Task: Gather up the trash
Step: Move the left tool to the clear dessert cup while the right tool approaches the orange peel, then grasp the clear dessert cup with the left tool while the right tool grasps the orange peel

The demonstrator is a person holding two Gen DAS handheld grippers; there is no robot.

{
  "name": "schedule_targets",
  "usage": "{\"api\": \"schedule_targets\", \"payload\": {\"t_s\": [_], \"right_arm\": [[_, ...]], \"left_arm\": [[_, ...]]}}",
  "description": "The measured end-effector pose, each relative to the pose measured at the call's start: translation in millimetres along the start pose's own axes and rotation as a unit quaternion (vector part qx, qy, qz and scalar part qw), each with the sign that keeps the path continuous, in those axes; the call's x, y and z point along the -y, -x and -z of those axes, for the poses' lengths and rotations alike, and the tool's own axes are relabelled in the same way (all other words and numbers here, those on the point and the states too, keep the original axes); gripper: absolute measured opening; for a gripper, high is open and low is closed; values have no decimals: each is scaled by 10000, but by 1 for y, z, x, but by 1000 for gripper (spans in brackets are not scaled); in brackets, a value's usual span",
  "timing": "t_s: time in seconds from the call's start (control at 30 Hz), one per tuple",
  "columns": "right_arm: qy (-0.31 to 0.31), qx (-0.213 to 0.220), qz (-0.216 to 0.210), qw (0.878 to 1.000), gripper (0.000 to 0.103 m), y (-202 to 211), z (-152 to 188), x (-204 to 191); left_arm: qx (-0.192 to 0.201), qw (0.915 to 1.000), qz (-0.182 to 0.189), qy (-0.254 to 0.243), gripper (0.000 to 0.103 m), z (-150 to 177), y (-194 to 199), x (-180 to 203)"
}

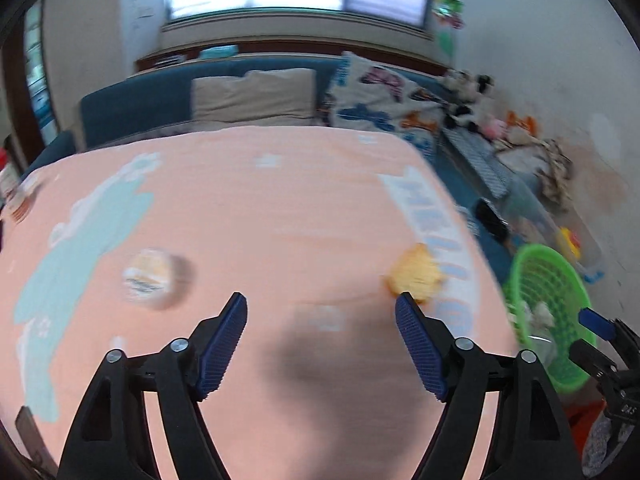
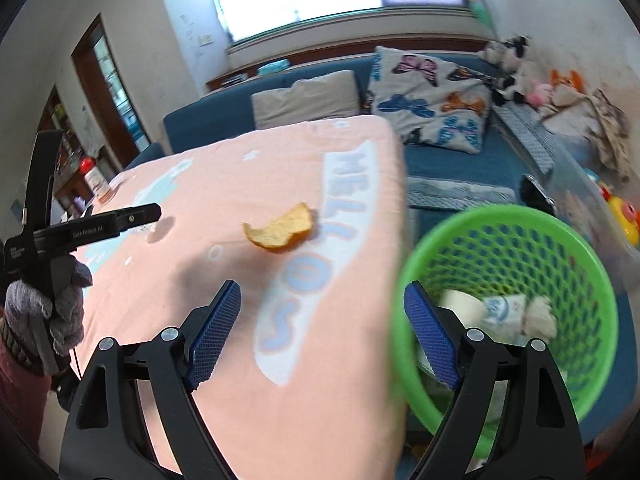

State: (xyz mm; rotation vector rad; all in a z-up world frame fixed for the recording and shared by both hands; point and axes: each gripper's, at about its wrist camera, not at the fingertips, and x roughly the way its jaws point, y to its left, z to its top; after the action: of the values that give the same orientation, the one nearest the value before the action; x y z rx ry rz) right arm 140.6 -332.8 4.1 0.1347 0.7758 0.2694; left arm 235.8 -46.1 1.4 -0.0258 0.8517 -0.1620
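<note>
An orange peel [image 1: 416, 274] [image 2: 280, 230] lies on the pink tablecloth [image 1: 260, 208] [image 2: 224, 184] near its right side. A round blurred wrapper [image 1: 148, 276] lies on the cloth to the left. A green mesh basket [image 1: 548, 312] [image 2: 508, 312] stands off the table's right edge and holds a paper cup [image 2: 464, 304] and crumpled paper [image 2: 540, 314]. My left gripper [image 1: 320, 308] is open and empty above the cloth, the peel just past its right fingertip. My right gripper [image 2: 322, 296] is open and empty over the table's right edge beside the basket.
A blue sofa [image 2: 452, 168] with a beige cushion [image 1: 252, 96] and a butterfly pillow [image 2: 432, 96] runs behind and right of the table. Plush toys [image 2: 516, 68] and a yellow toy [image 2: 624, 216] lie at the far right. A dark doorway [image 2: 108, 92] is at the left.
</note>
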Motion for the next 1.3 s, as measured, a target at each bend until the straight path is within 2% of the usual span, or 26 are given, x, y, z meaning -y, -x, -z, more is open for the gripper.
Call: {"api": "schedule_targets", "payload": {"t_s": [0.3, 0.5, 0.73, 0.87, 1.1, 1.17, 1.3], "right_arm": [[363, -363, -199, 9985, 87, -63, -12, -33], [549, -637, -358, 9958, 92, -108, -17, -39], [708, -889, -233, 9932, 94, -152, -23, -34], [778, -1029, -142, 9915, 95, -175, -25, -31], [1004, -1051, 38, 9894, 95, -193, -26, -34], [1162, -1044, 145, 9876, 92, -195, -25, -39], [1226, -983, 182, 9874, 78, -194, -24, -40]], "left_arm": [[-101, 9964, -737, 397, 88, -6, -17, -78], [-284, 9933, -1008, 486, 91, -7, -38, -113], [-444, 9918, -1096, 479, 91, -7, -63, -134], [-484, 9928, -975, 507, 91, -9, -73, -141], [-594, 9930, -916, 448, 91, -9, -87, -146], [-613, 9929, -928, 429, 91, -9, -90, -147], [-665, 9928, -898, 420, 91, -7, -96, -148]]}}
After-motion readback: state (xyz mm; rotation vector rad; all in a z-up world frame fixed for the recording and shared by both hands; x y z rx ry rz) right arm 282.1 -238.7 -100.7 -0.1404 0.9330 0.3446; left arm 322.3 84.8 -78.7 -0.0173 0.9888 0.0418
